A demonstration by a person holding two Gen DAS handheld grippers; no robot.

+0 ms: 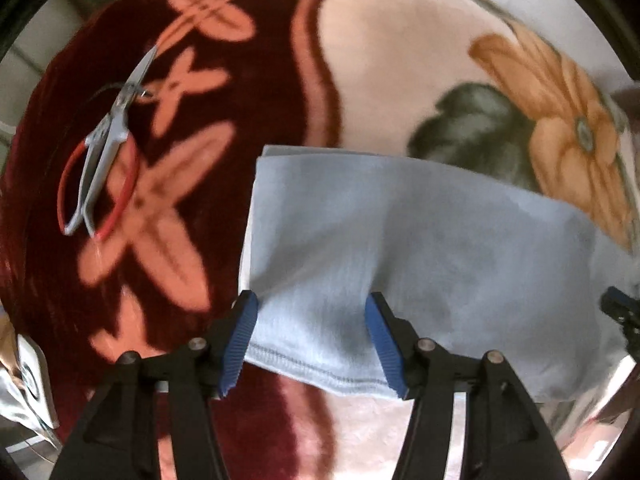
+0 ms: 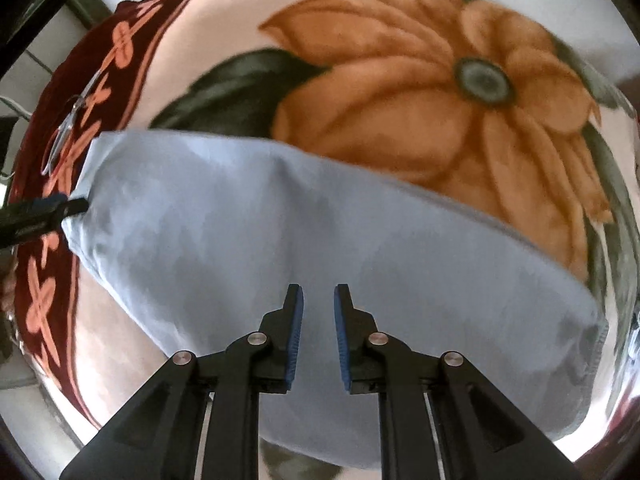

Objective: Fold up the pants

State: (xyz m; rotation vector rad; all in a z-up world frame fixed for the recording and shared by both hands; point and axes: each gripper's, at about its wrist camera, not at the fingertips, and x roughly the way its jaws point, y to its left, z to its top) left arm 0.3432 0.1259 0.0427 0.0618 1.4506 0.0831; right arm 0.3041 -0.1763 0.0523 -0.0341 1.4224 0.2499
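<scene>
Both grippers hang over the folded pants (image 2: 280,220), which lie on the flowered blanket (image 2: 420,92). Left gripper (image 1: 312,340) is spread wide across the pants' hem; right gripper (image 2: 319,336) is slightly parted, pinching nothing. Scissors (image 1: 100,160) lie left of the pants.

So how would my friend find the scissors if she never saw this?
Start at the big flowered blanket and go to its dark red border with the orange crosses. The scissors lie there, left of the folded blue pants. They are the only shiny metal thing, with red and grey handle loops.
</scene>
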